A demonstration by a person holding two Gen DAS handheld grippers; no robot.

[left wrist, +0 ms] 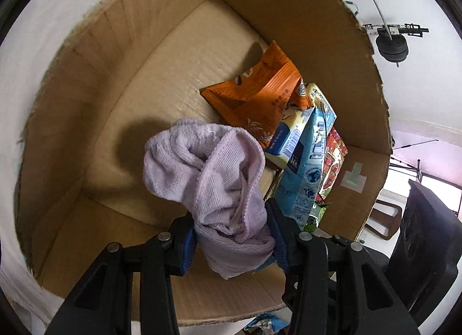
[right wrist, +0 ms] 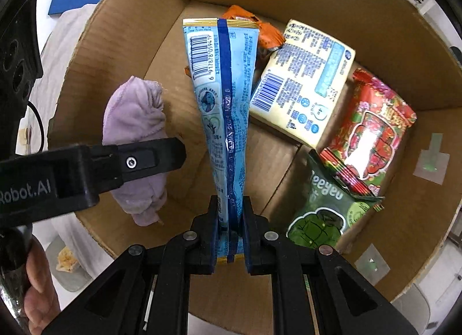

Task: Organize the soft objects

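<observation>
Holding a bunched lilac cloth (left wrist: 213,179) clamped in my left gripper (left wrist: 232,241), I hang it over the cardboard box (left wrist: 121,54). My right gripper (right wrist: 229,236) is closed on the bottom edge of a light blue pouch (right wrist: 222,98), standing it upright inside the box. Lying at the box's far side are an orange packet (left wrist: 257,86), a cream packet (right wrist: 303,83), a red packet (right wrist: 372,129) and a green packet (right wrist: 326,213).

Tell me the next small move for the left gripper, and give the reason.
Probably lower it a little and open. The left gripper is shut on the lilac cloth, which hangs over bare floor of the cardboard box, apart from the packets. The right gripper holds the blue packet beside it, so releasing straight down looks clear.
</observation>
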